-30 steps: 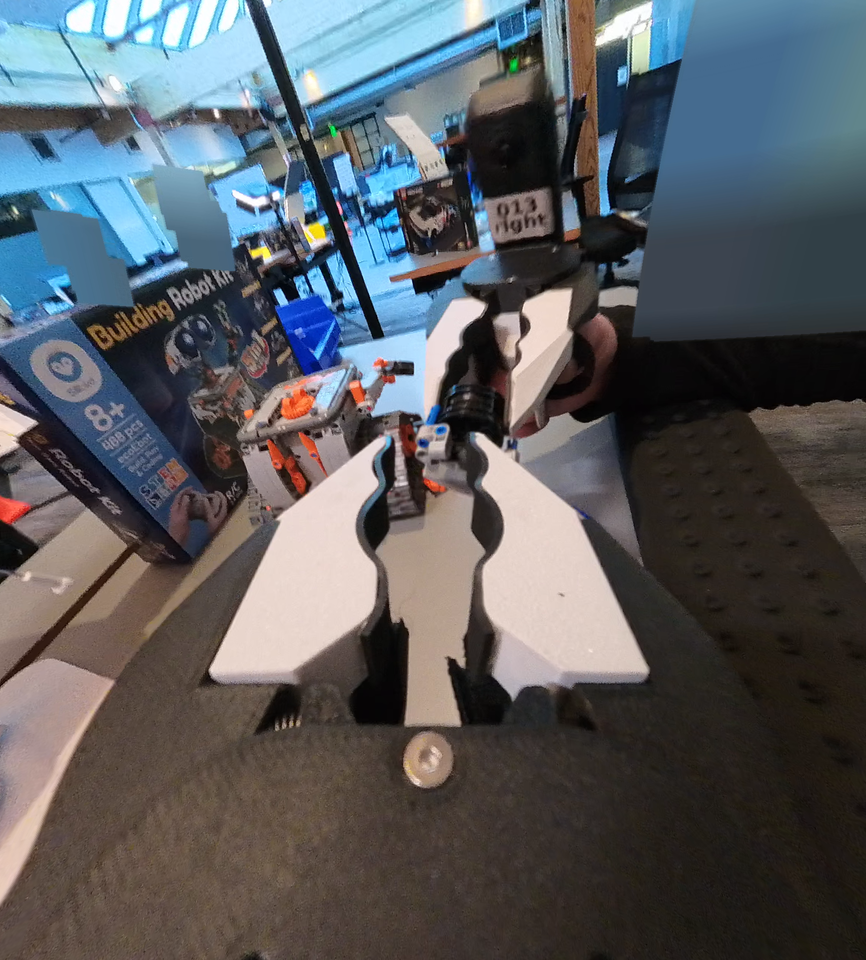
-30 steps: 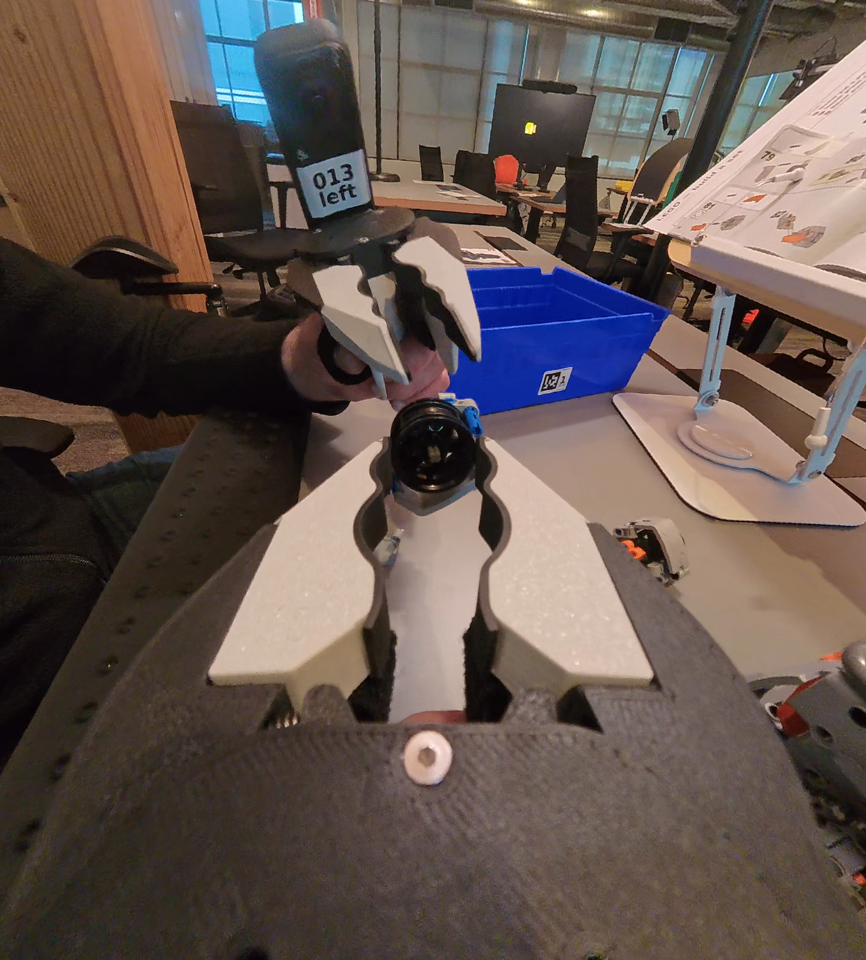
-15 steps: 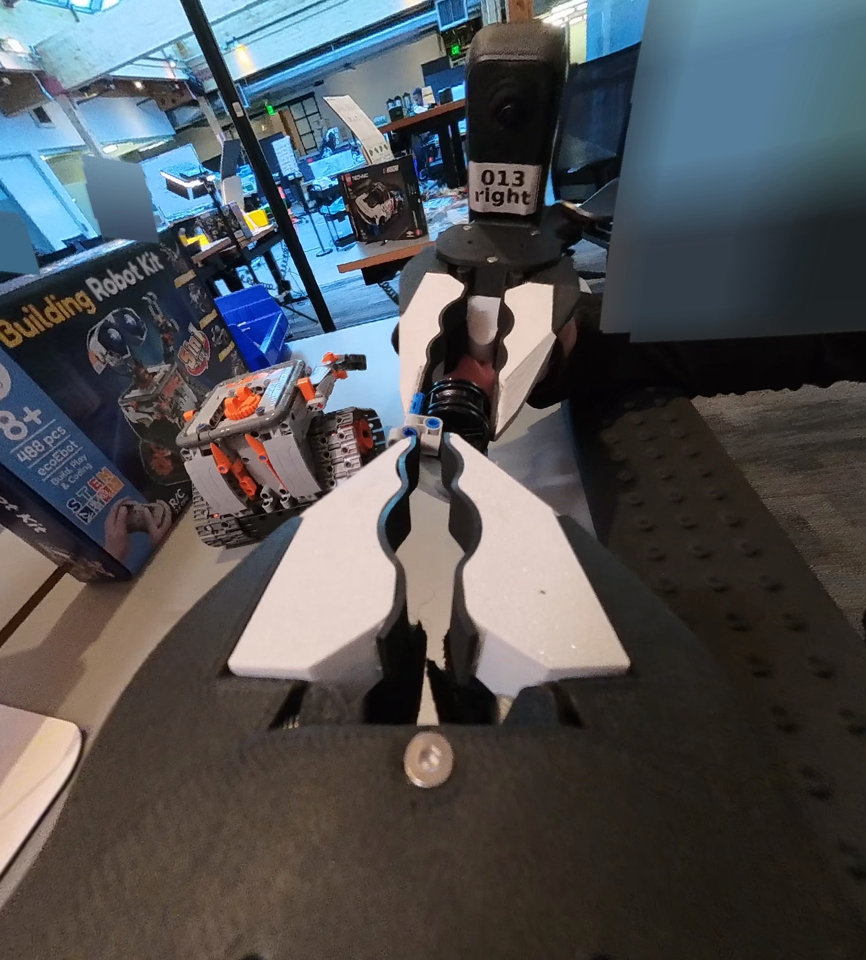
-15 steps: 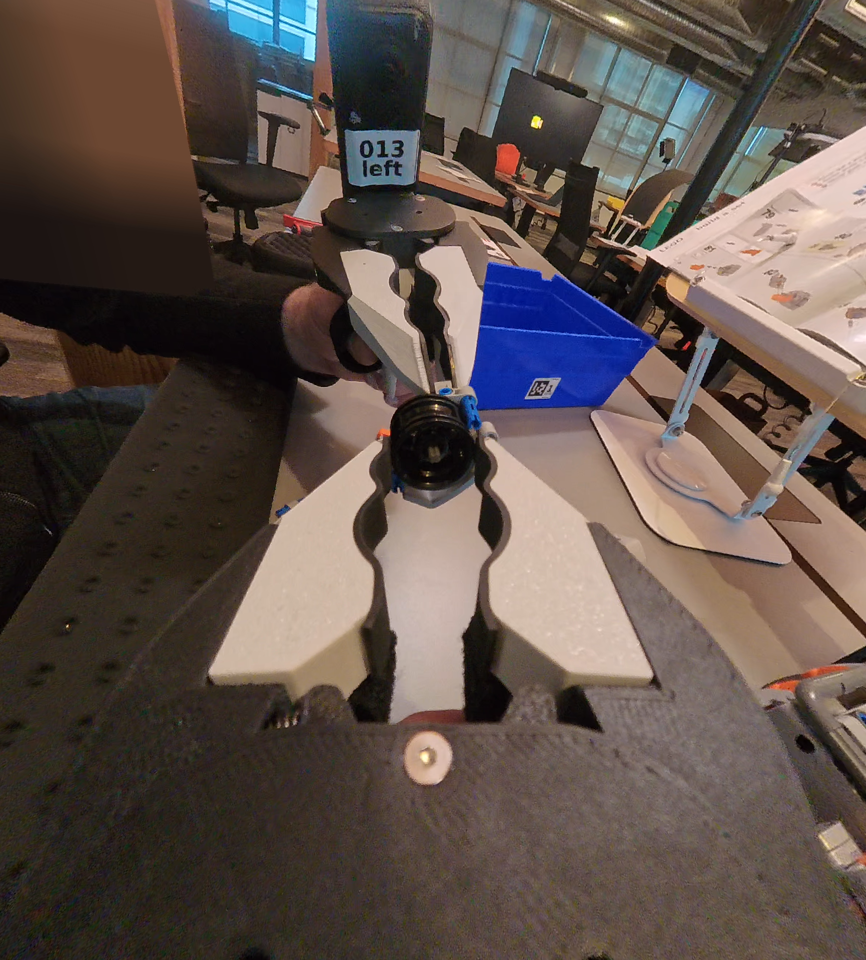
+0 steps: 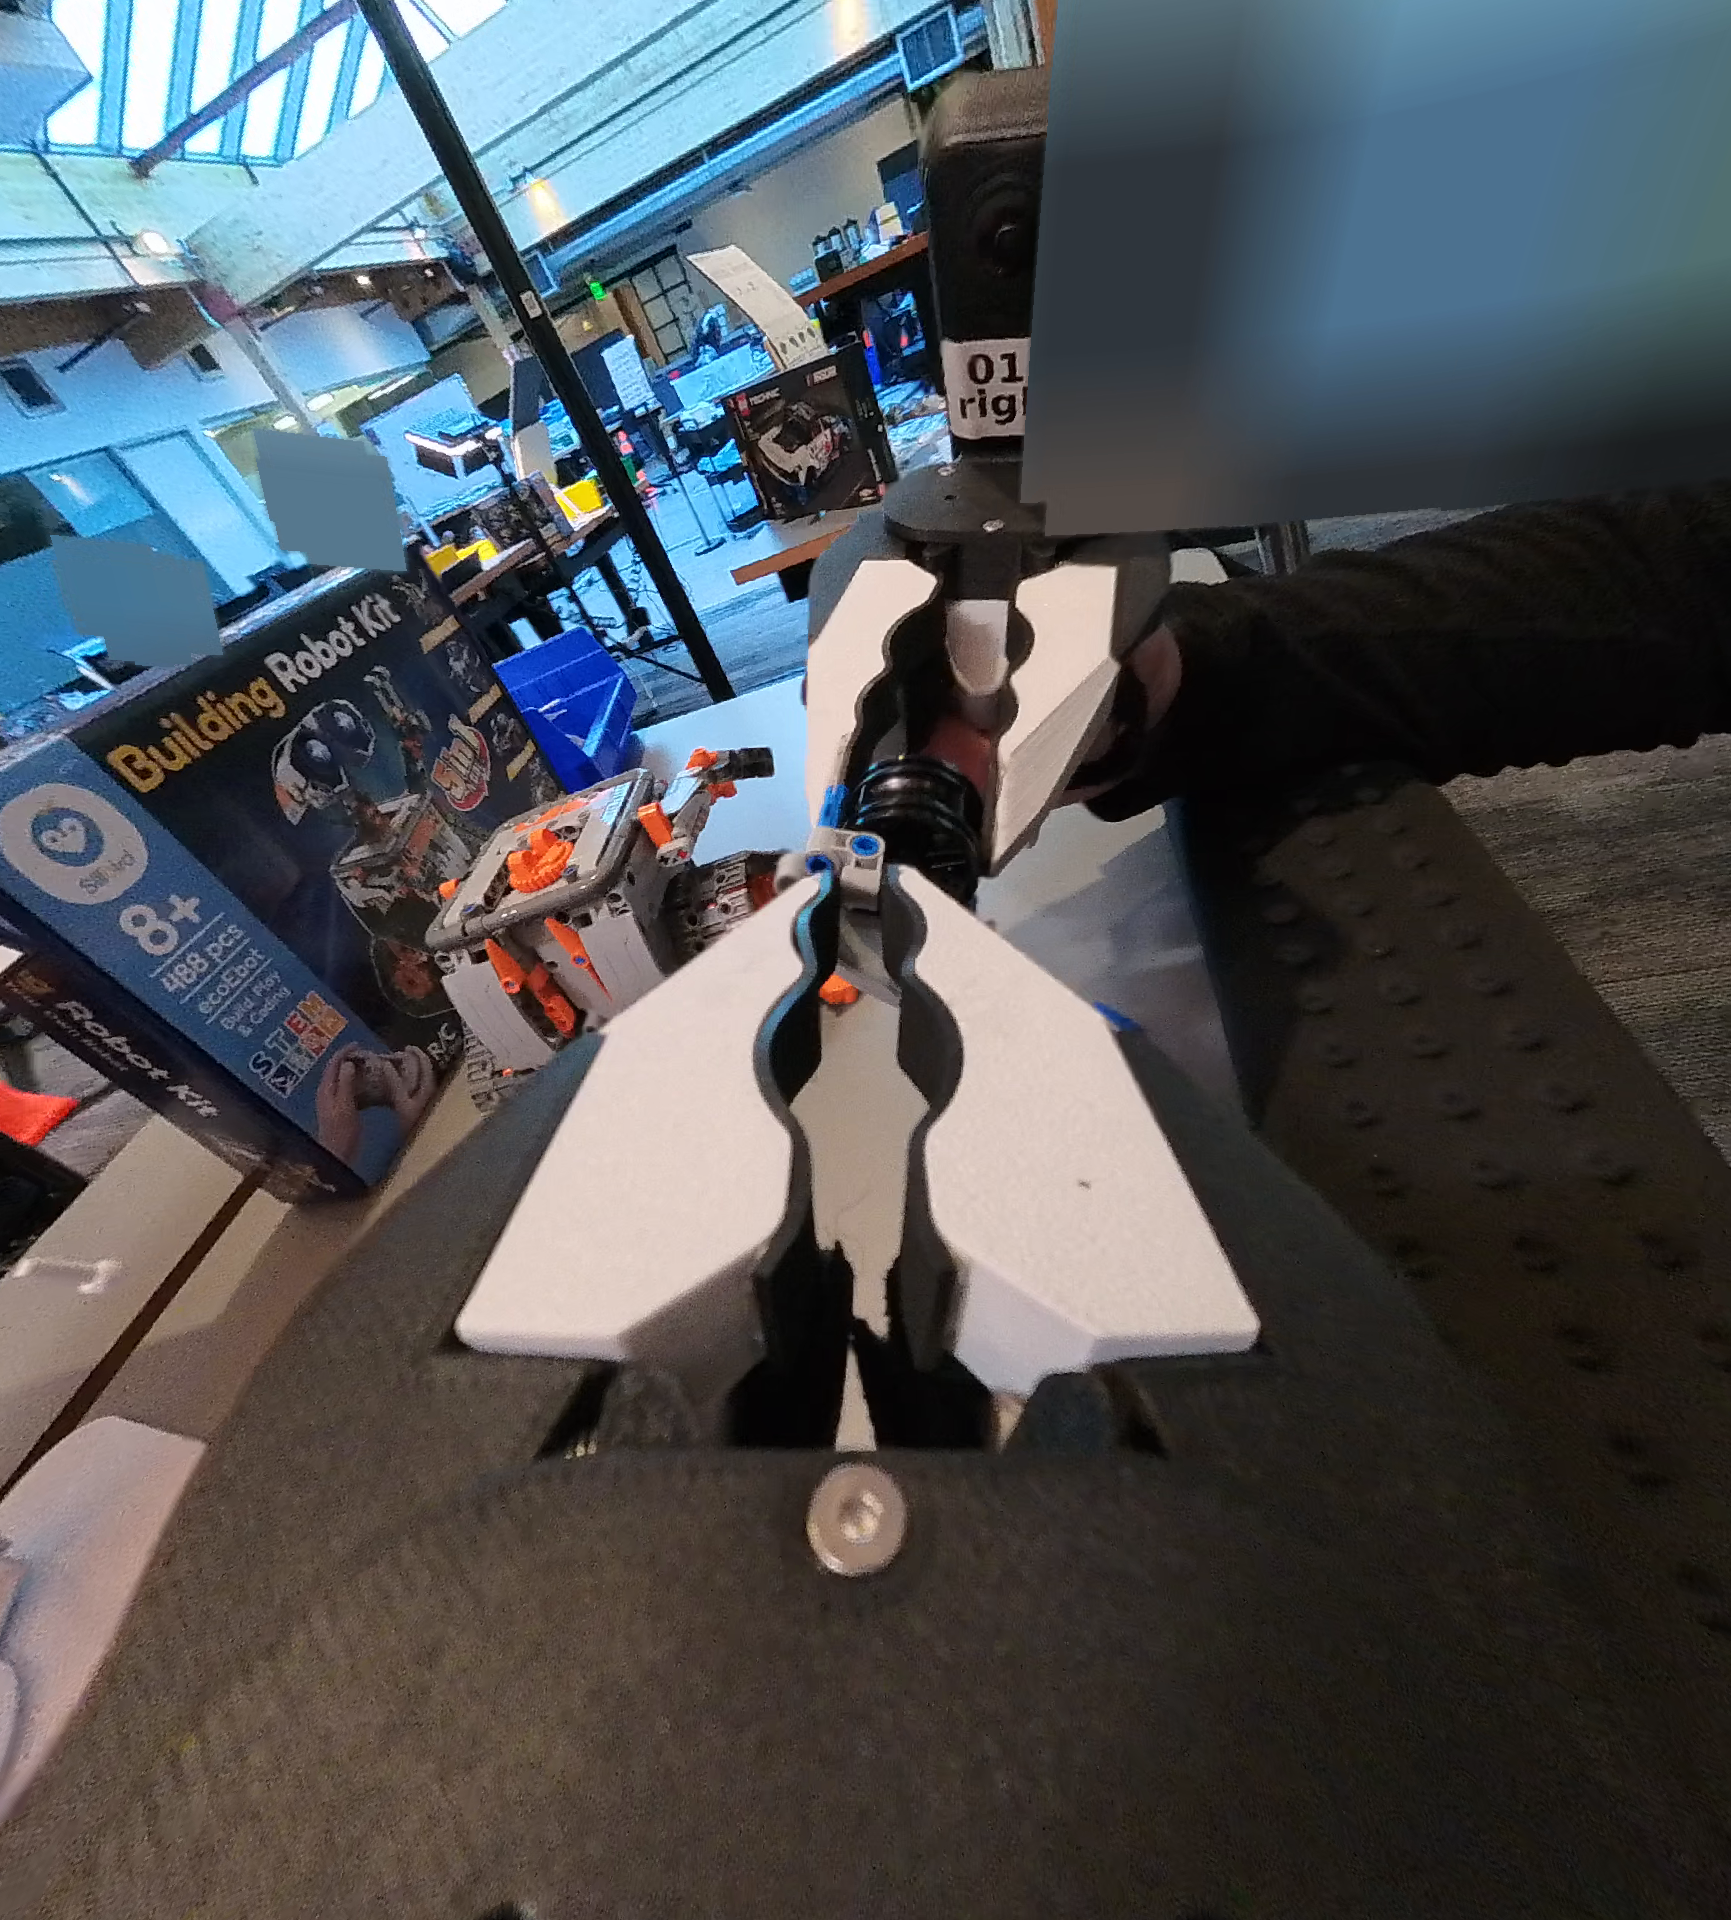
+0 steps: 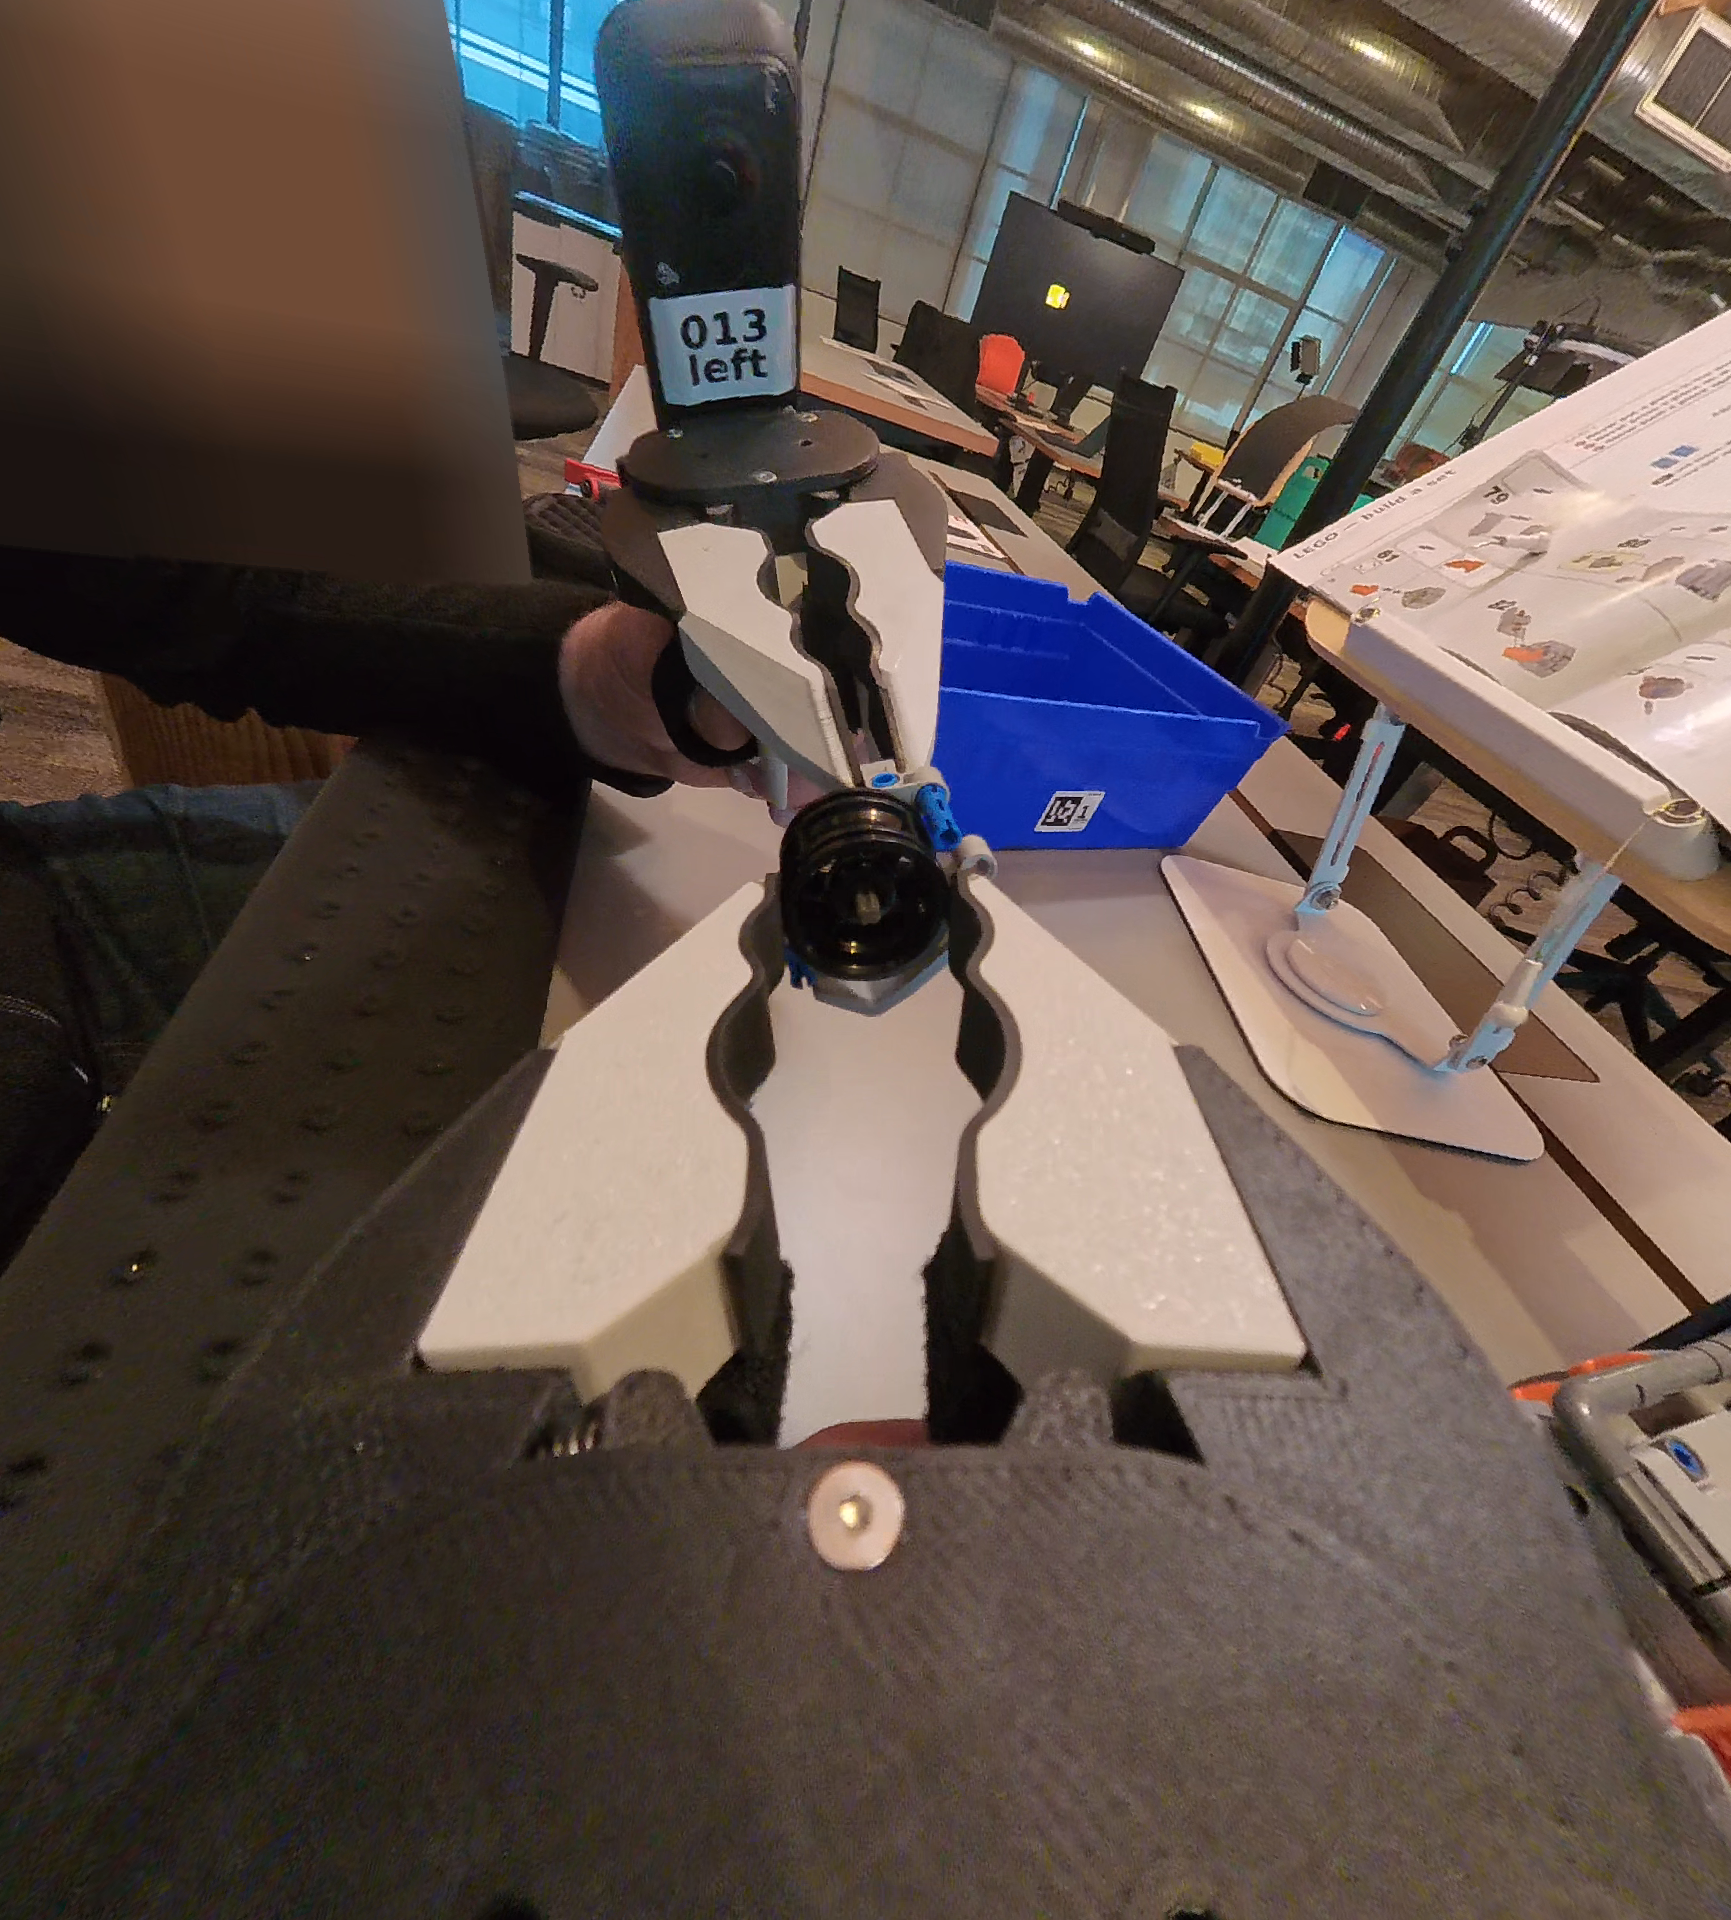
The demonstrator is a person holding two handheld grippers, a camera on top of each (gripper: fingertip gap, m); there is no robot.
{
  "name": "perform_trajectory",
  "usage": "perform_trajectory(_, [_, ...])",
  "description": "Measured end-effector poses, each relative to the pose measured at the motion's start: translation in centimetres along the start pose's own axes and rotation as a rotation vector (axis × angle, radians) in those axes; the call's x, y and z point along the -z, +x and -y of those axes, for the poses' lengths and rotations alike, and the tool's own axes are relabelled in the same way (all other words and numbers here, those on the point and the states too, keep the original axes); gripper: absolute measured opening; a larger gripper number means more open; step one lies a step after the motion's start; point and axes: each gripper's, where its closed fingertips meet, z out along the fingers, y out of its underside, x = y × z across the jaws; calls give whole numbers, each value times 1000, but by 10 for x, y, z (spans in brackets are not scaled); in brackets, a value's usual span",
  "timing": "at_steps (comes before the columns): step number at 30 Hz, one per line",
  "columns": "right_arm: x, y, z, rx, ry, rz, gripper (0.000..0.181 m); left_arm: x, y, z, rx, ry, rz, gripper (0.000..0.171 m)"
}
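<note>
My right gripper [image 6: 861,914] is shut on a small black wheel [image 6: 856,883] with a grey hub, held above the table. My left gripper [image 5: 845,894] is shut on a small grey connector piece with blue pins [image 5: 850,857] that sits against the wheel [image 5: 918,821]. The two grippers face each other tip to tip. In the right wrist view the left gripper [image 6: 876,764] comes down from above onto the grey piece [image 6: 918,800]. In the left wrist view the right gripper [image 5: 944,790] stands behind the wheel, held by a hand in a dark sleeve.
A grey and orange tracked robot model [image 5: 570,914] stands left of the grippers, beside a blue kit box [image 5: 217,883]. A blue bin [image 6: 1079,727] sits behind. A white book stand [image 6: 1360,1029] carries an open instruction booklet [image 6: 1619,582]. A black studded mat [image 6: 300,987] lines the table edge. The grippers are tip to tip, or close to it.
My left gripper has closed from open onto the grey connector piece at the wheel. Both grippers stayed tip to tip and shifted slightly; the right gripper kept its hold on the wheel.
</note>
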Motion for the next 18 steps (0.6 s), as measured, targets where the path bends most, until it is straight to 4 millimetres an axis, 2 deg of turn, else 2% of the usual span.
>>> perform_trajectory(18, [2, 7, -3, 61, -41, -68, 29, -3, 5, -4, -80, -39, 11, 8])
